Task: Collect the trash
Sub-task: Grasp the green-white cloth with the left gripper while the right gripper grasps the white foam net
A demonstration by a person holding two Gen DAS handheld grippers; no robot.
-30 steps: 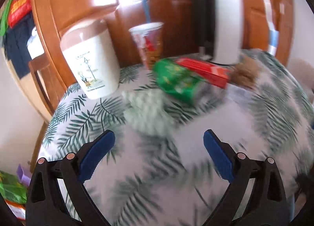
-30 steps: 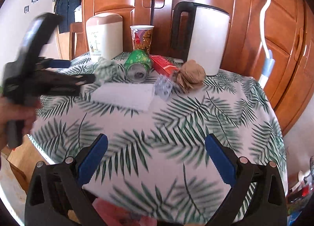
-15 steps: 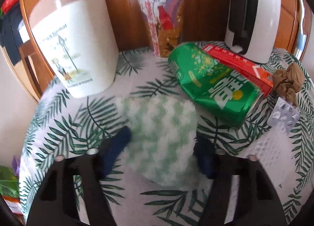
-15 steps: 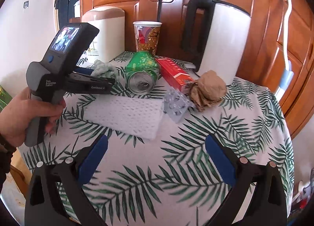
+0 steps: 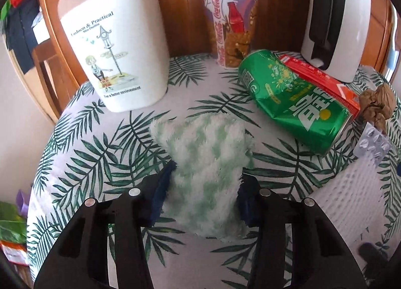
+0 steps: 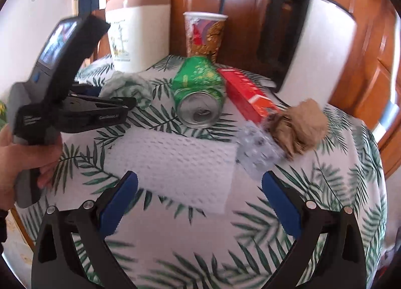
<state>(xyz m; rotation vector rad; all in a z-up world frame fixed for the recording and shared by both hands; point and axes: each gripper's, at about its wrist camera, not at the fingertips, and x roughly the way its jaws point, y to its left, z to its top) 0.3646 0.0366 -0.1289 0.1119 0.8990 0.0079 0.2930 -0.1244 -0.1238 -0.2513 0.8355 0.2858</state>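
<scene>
A fluffy green-and-white cloth (image 5: 205, 163) lies on the leaf-print table, and my left gripper (image 5: 204, 188) is shut on its near part. The cloth and left gripper (image 6: 130, 99) also show in the right wrist view at left. My right gripper (image 6: 199, 196) is open and empty, just above a white paper towel (image 6: 175, 161). Behind lie a dented green can (image 6: 199, 93), a red box (image 6: 246, 94), a crumpled brown paper ball (image 6: 298, 128) and a blister pack (image 6: 255, 148). A small cream bin (image 5: 112, 43) stands at the back left.
A paper Coca-Cola cup (image 5: 231, 25) with a straw and a white kettle (image 5: 335, 18) stand at the back against a wooden cabinet. The table edge (image 5: 42, 153) drops off at left, with a chair beyond.
My left gripper moved forward to the green-and-white cloth and closed on it. My right gripper moved closer to the paper towel and stayed open.
</scene>
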